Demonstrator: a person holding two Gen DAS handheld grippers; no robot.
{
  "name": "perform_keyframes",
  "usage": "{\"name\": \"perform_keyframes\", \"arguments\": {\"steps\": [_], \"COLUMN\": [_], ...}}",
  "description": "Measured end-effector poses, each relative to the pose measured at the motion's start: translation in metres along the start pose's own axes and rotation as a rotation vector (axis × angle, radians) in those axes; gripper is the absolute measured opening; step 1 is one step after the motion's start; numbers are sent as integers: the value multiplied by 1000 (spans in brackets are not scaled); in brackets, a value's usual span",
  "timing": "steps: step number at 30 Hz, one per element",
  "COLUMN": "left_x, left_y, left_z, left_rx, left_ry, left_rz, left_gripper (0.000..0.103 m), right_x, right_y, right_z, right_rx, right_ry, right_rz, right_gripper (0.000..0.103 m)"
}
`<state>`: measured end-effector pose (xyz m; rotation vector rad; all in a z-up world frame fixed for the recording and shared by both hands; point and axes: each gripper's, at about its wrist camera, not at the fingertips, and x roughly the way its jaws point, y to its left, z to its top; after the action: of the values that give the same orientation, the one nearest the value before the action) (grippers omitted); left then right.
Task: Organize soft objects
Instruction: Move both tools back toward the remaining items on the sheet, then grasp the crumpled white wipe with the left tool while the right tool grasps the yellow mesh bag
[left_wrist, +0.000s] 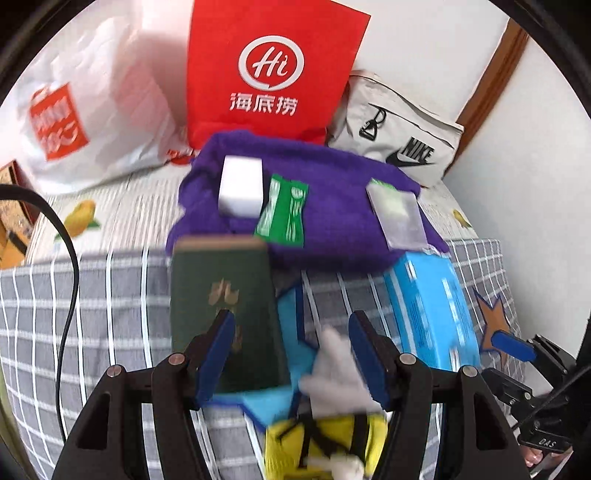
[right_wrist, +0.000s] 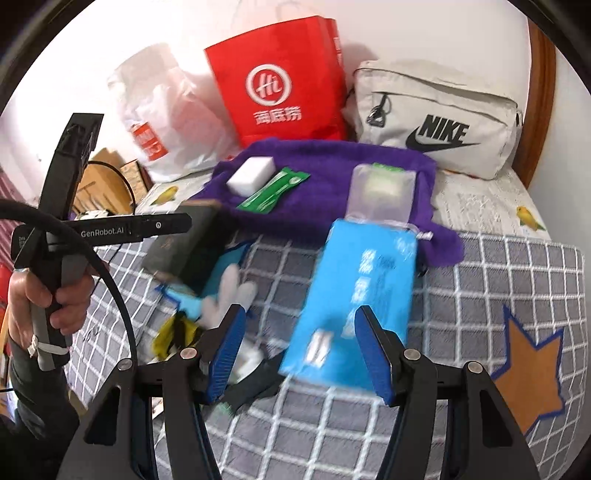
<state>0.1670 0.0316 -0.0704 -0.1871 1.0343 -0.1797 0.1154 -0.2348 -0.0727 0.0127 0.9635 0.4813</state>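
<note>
At the top of my frame the paper bag (right_wrist: 280, 85) stands behind the towel (right_wrist: 321, 184), the pouch (right_wrist: 436, 122) to its right. On the towel lie a sponge (right_wrist: 250, 175) and sachet (right_wrist: 273, 192); the tissue pack (right_wrist: 354, 295) lies lower, on the bed (right_wrist: 498, 266).

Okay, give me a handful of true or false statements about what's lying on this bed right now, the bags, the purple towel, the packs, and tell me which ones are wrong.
1. A white sponge block lies on the purple towel. True.
2. The red paper bag lies flat on the bed. False: it stands upright against the wall, between the white plastic bag and the grey Nike bag.
3. The right gripper is clamped on the blue tissue pack. False: its fingers stand apart above the pack, not pressing it.
4. A green sachet rests on the towel beside the sponge. True.
5. The dark green booklet sits inside the Nike bag. False: it lies on the checked bedcover.
</note>
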Motion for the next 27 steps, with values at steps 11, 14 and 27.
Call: {"name": "perform_keyframes", "arguments": {"steps": [11,14,27], "left_x": [-20,-23,0], "left_y": [-7,-15,-41], "left_z": [-92,-112,-140], "left_rx": [5,24,129], "left_ry": [33,29,71], "left_rz": [-33,-53,-106], "left_gripper": [62,62,48], "right_x": [-10,-21,-41], "right_y": [23,21,3], "right_z": [-47,-56,-78], "right_rx": [28,39,72], "right_ry": [29,16,-5], "right_rz": [35,26,-21], "right_gripper": [61,61,61]}}
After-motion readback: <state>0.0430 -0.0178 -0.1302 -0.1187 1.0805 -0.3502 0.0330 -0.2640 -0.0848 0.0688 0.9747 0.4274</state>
